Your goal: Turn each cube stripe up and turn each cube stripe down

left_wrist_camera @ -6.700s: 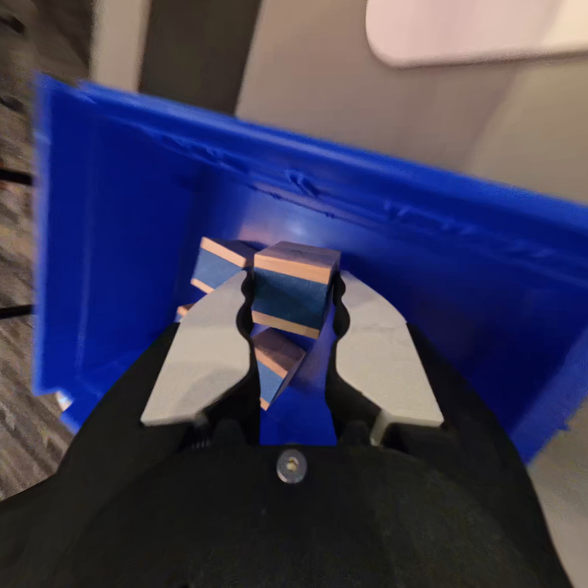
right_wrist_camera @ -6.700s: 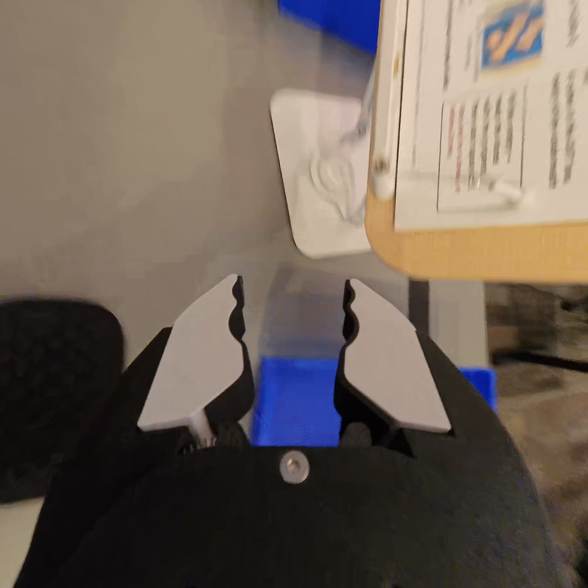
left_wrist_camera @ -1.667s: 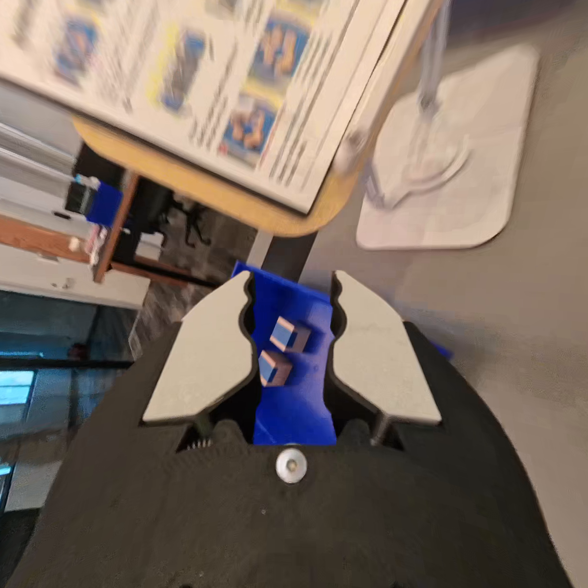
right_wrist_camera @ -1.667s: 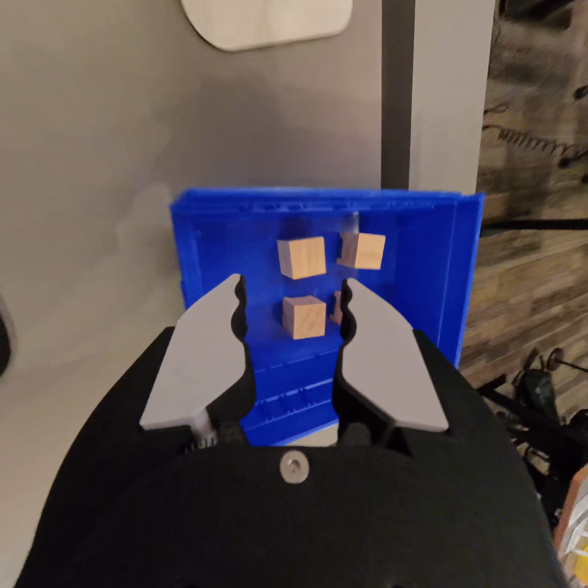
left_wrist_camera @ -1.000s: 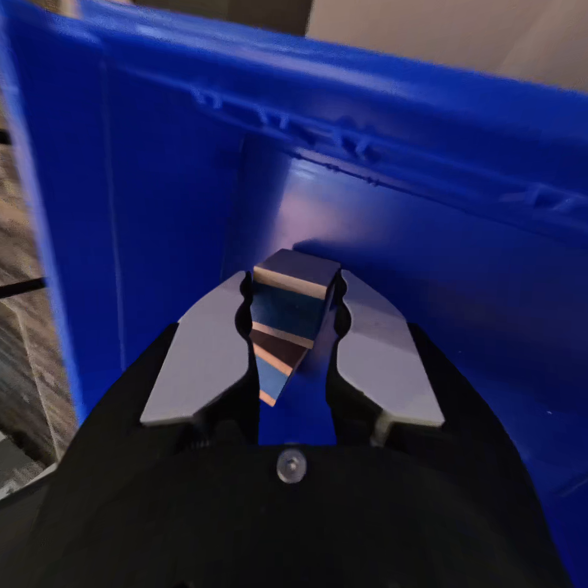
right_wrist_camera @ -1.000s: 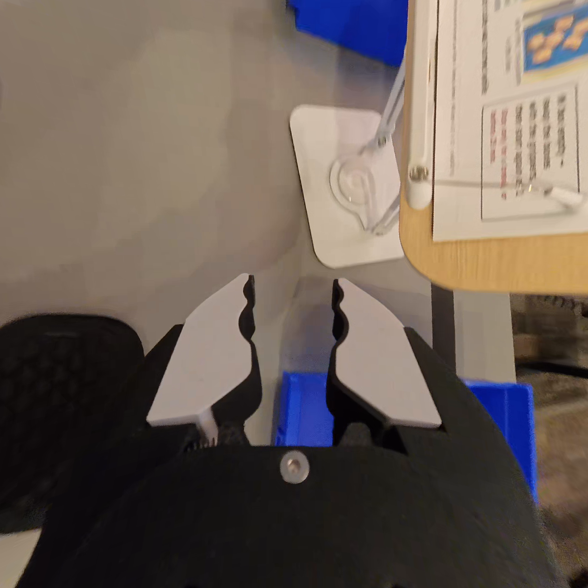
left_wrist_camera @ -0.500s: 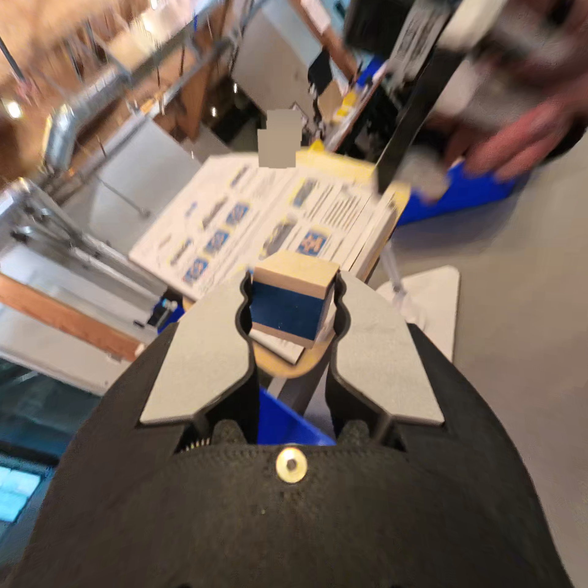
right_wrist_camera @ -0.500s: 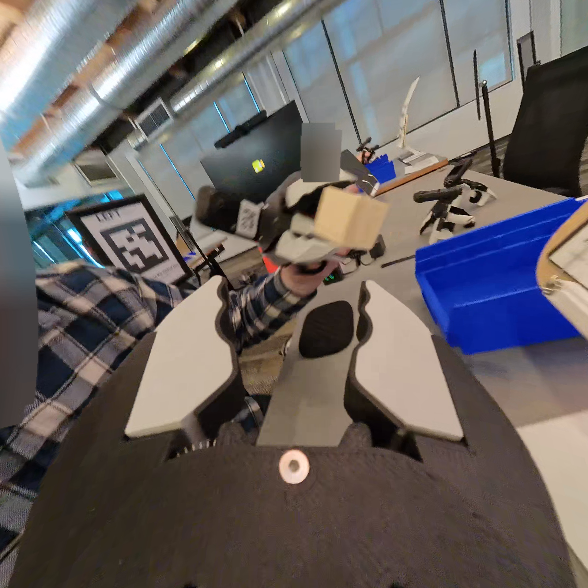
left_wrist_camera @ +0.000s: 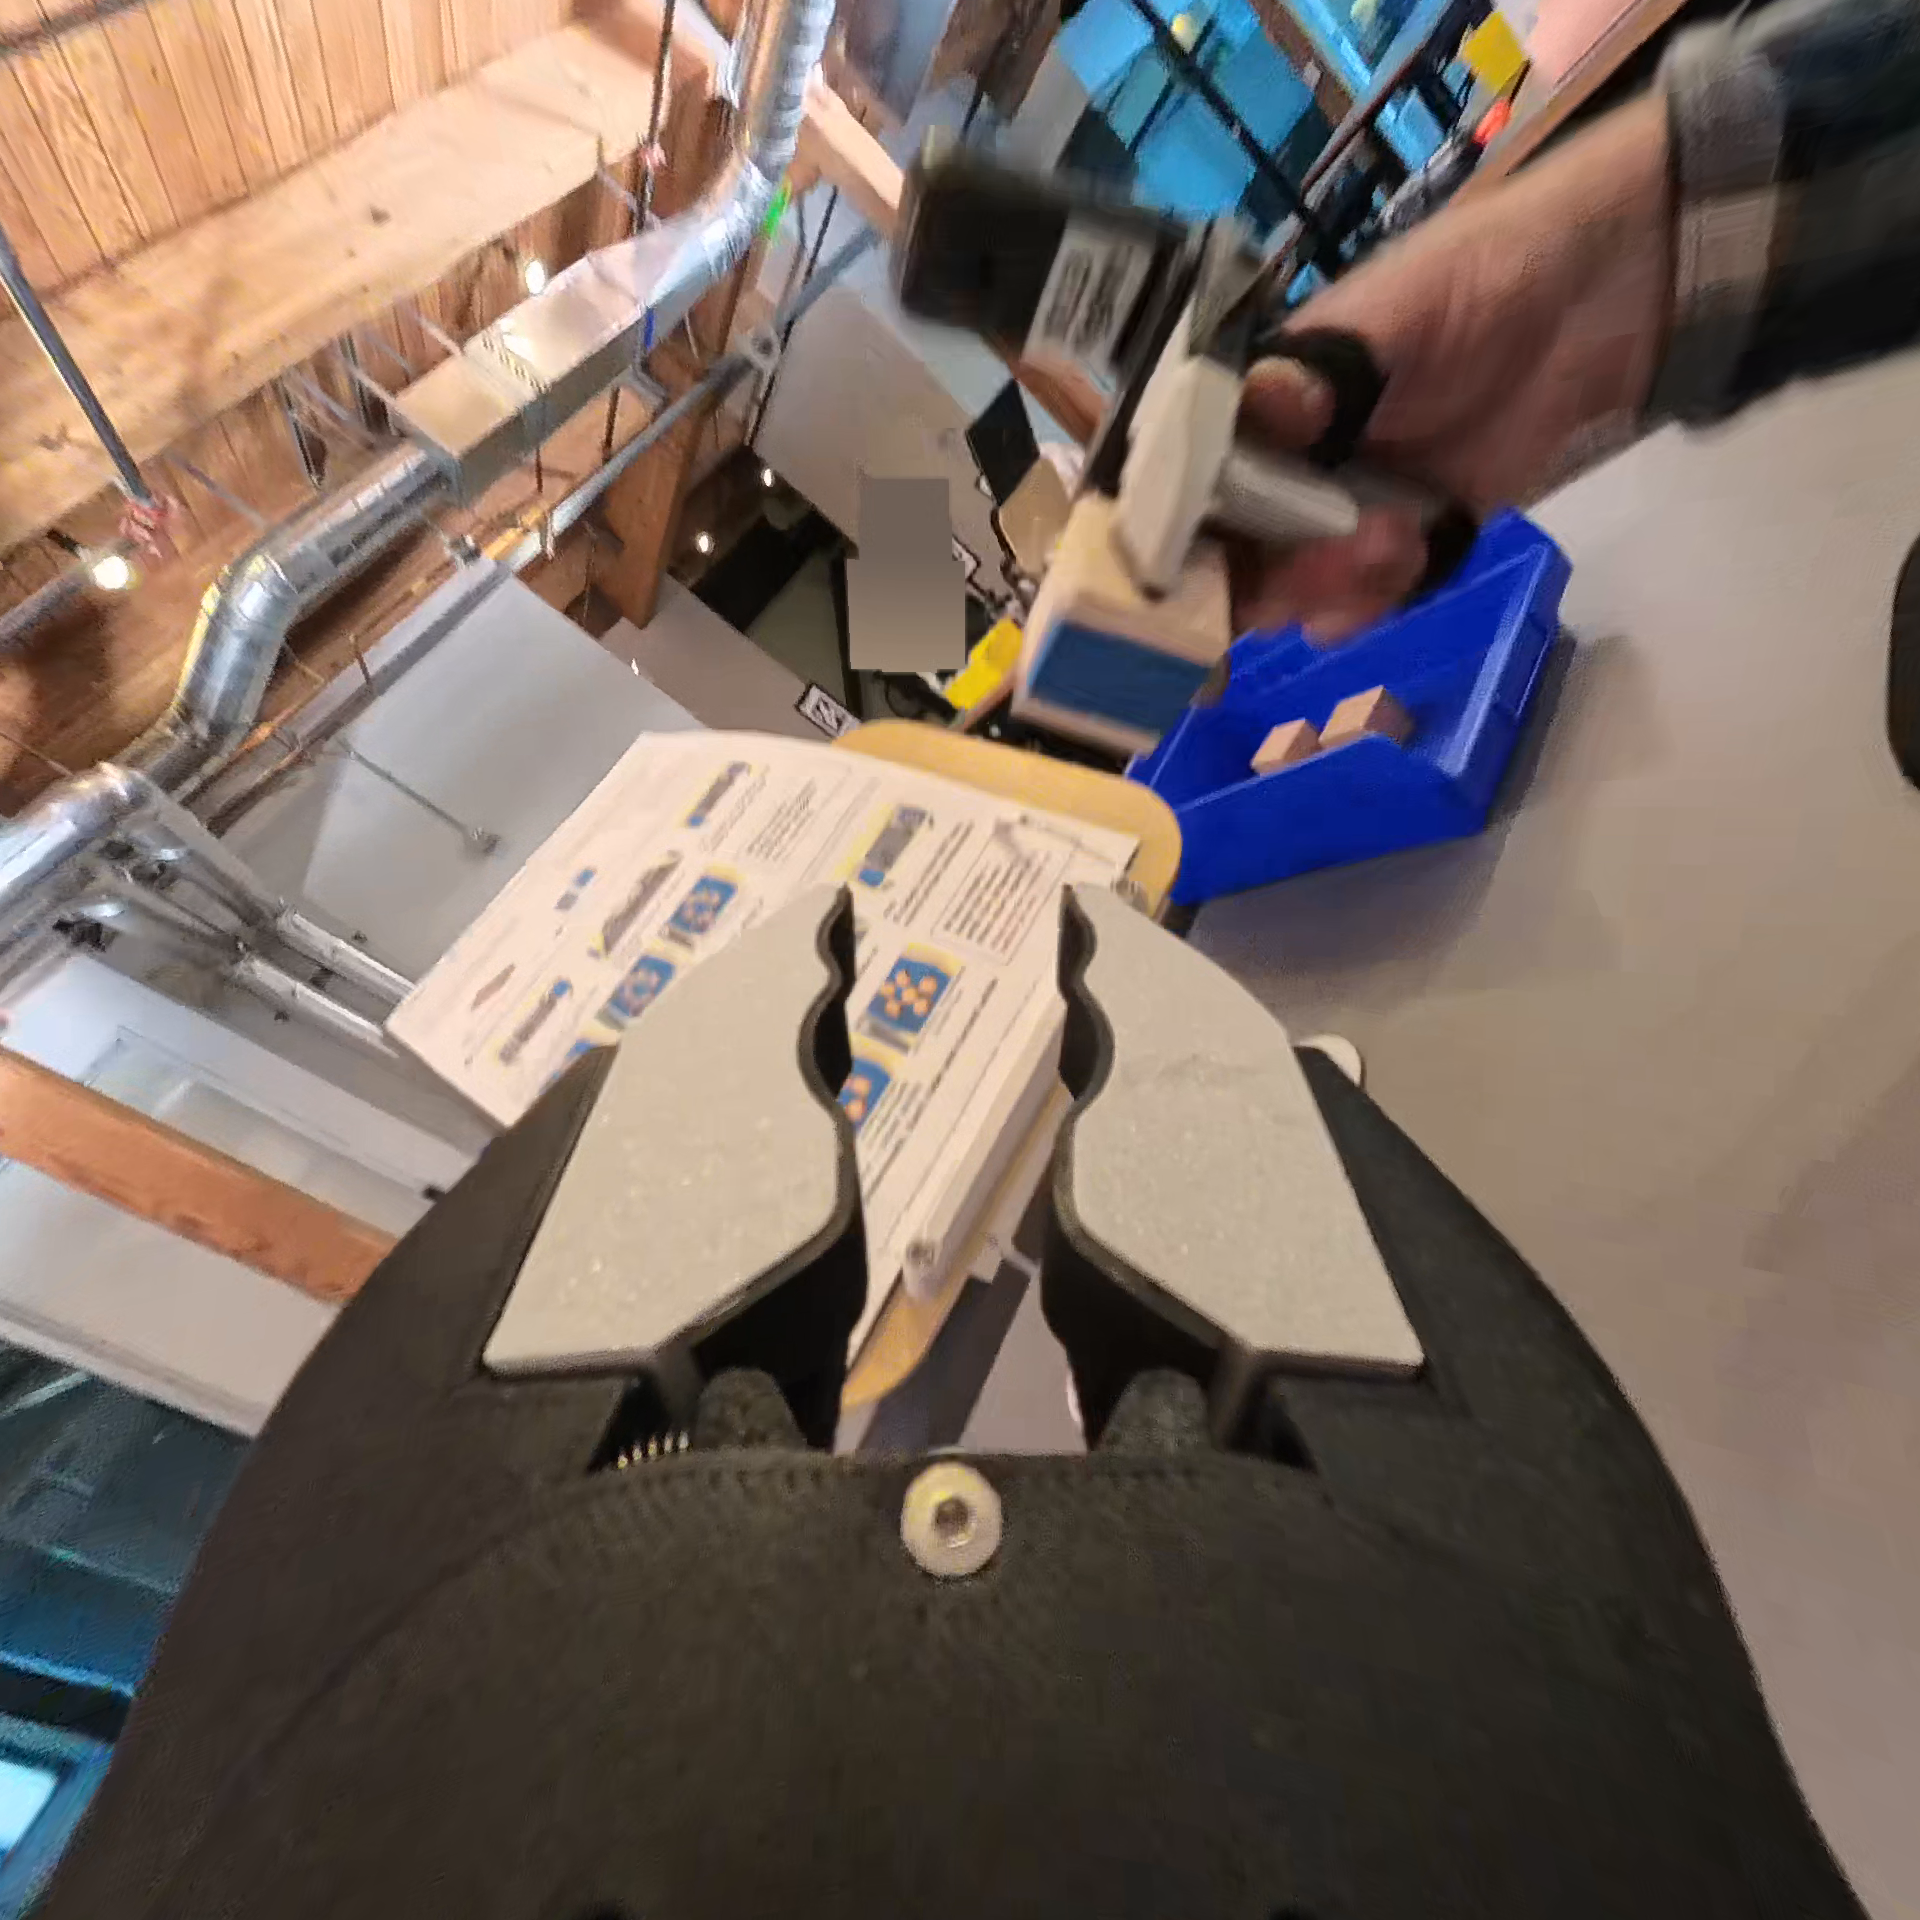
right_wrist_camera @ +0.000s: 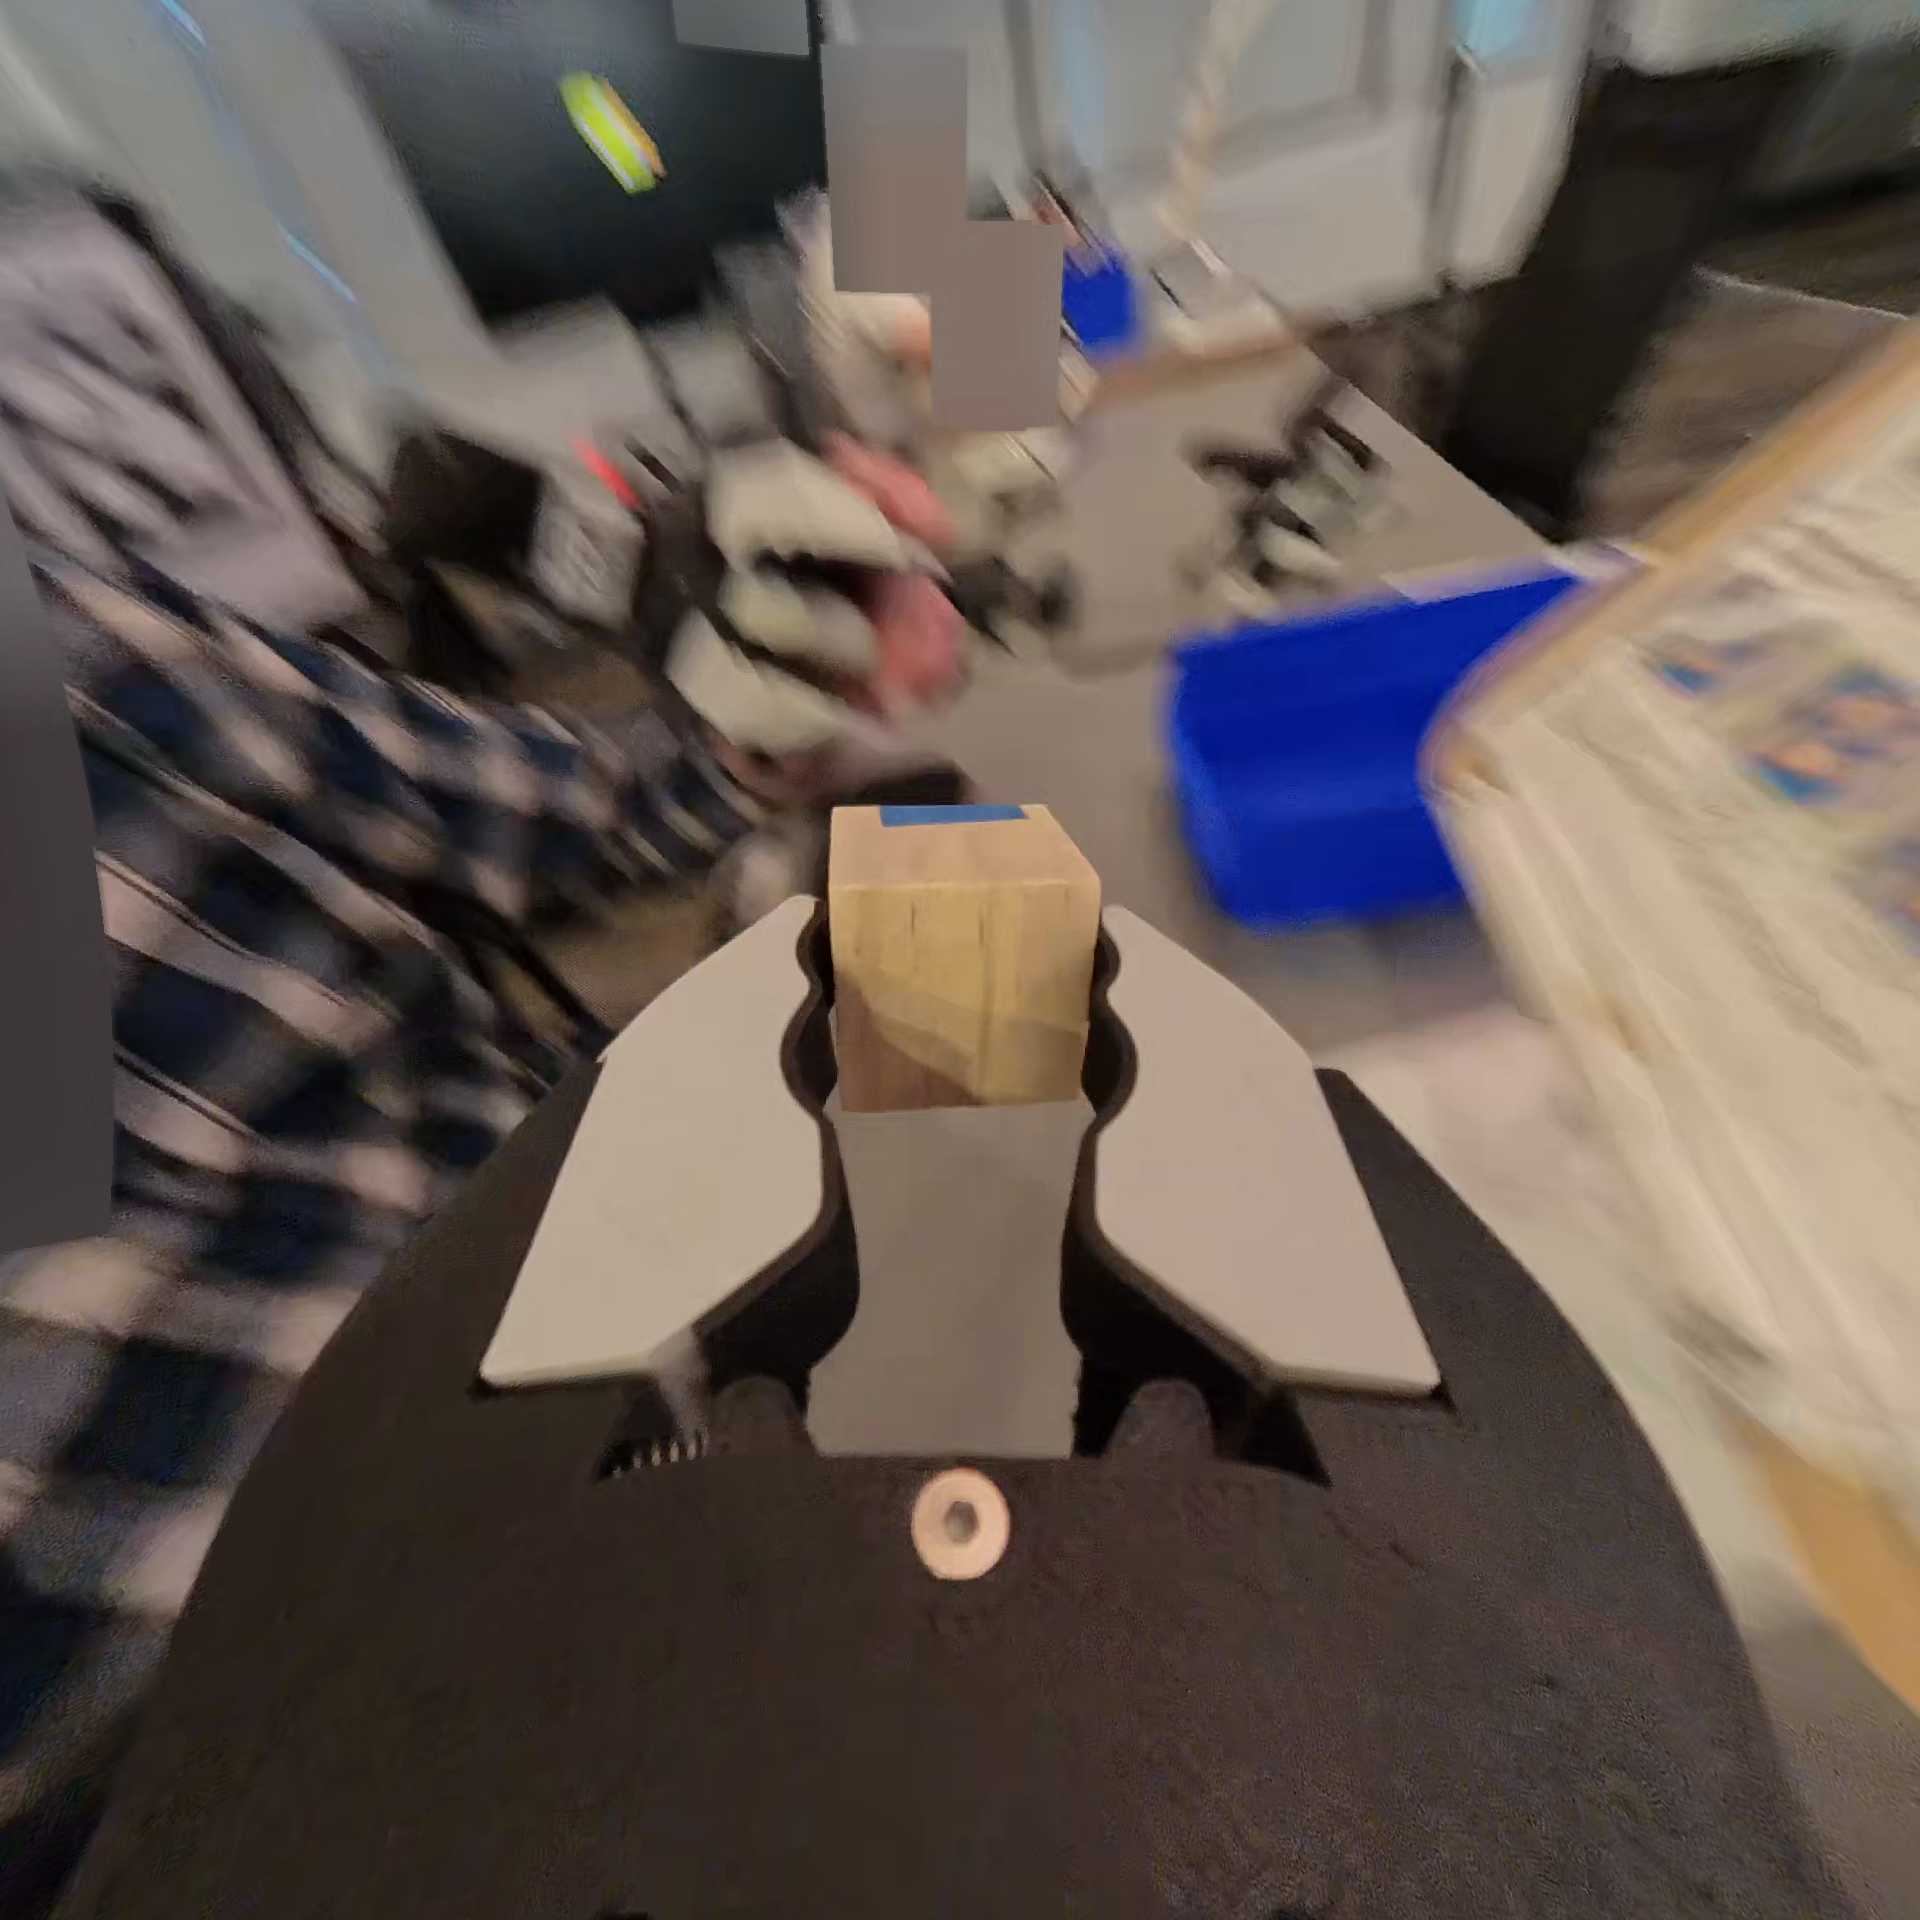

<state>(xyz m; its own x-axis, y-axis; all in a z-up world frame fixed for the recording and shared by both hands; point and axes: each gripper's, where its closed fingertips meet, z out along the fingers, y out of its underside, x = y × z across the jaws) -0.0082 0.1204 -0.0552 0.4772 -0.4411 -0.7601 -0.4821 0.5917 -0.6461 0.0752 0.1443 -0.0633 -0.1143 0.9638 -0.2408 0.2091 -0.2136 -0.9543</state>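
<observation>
A workshop with exposed ducting and wooden beams lies behind a grey worktop (left_wrist_camera: pixel 1558 1039), most of it smeared by motion in the right wrist view. The right gripper (right_wrist_camera: pixel 961 997) is clamped on a wooden cube (right_wrist_camera: pixel 961 977), both pads pressed against its side faces, and holds it in the air above the worktop. A blue stripe (right_wrist_camera: pixel 951 815) shows on the cube's upper face, at its far edge. In the left wrist view the same cube (left_wrist_camera: pixel 1117 665) hangs blurred above the near-left corner of a blue bin (left_wrist_camera: pixel 1340 810), its striped face turned toward the camera. The left gripper (left_wrist_camera: pixel 956 997) holds nothing: its fingers stand apart, with only a printed sheet on a wooden board (left_wrist_camera: pixel 831 914) visible beyond them.

Two more cubes (left_wrist_camera: pixel 1330 732) rest on the bin's floor near its right wall, plain wood uppermost. A second blue bin (right_wrist_camera: pixel 1320 748) stands at the worktop's far edge beside the board.

This looks like the re-orienting step, with the cube in one gripper only. The next move calls for rotating the wrist so the stripe faces as required, then lowering the cube flat onto a bin floor, clear of the others, before releasing.
</observation>
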